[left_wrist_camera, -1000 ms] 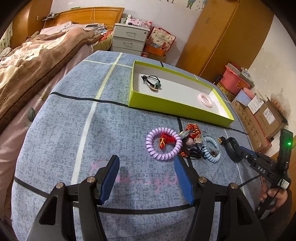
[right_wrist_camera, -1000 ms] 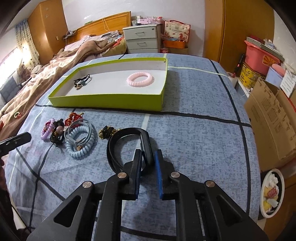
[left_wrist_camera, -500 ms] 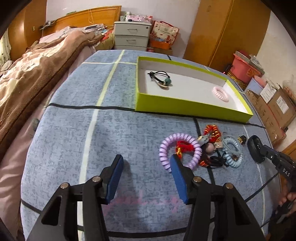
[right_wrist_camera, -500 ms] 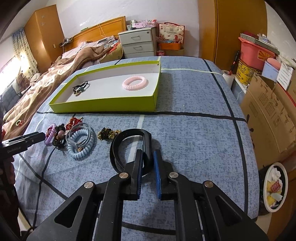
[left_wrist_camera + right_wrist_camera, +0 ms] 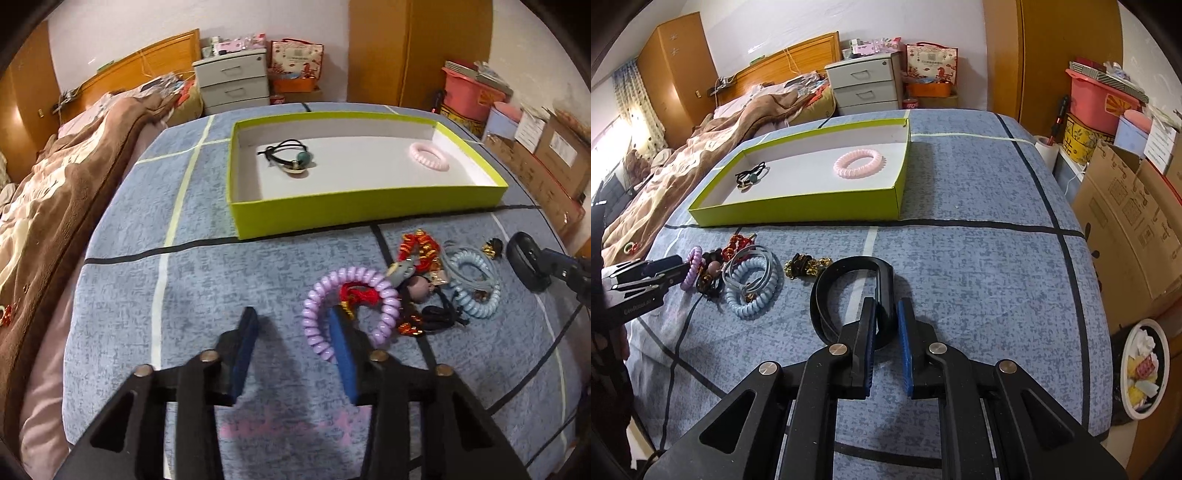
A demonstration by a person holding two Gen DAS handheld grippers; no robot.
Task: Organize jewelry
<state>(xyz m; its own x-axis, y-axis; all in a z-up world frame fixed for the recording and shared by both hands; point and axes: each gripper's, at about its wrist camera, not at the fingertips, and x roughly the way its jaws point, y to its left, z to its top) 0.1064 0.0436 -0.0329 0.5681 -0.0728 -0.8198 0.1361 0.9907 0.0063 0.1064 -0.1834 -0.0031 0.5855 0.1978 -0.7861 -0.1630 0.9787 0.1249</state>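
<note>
Bare cloth (image 5: 979, 206) was left open at 1 o'clock of the green box (image 5: 798, 212). The 9 o'clock side was blocked by piled hair ties (image 5: 750, 284).

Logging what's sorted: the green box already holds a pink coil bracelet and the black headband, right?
Not quite. The green box holds the pink coil bracelet and a black beaded hair tie. The right wrist view shows the black headband outside it, between the right gripper's jaws.

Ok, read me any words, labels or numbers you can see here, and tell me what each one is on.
"GenRobot.AI", faint, best reading: on the body of the left gripper.
Cardboard boxes: printing too small to read.
Red gift bag: printing too small to read.
Pink lettering on the blue cloth: too blurred to read.
</note>
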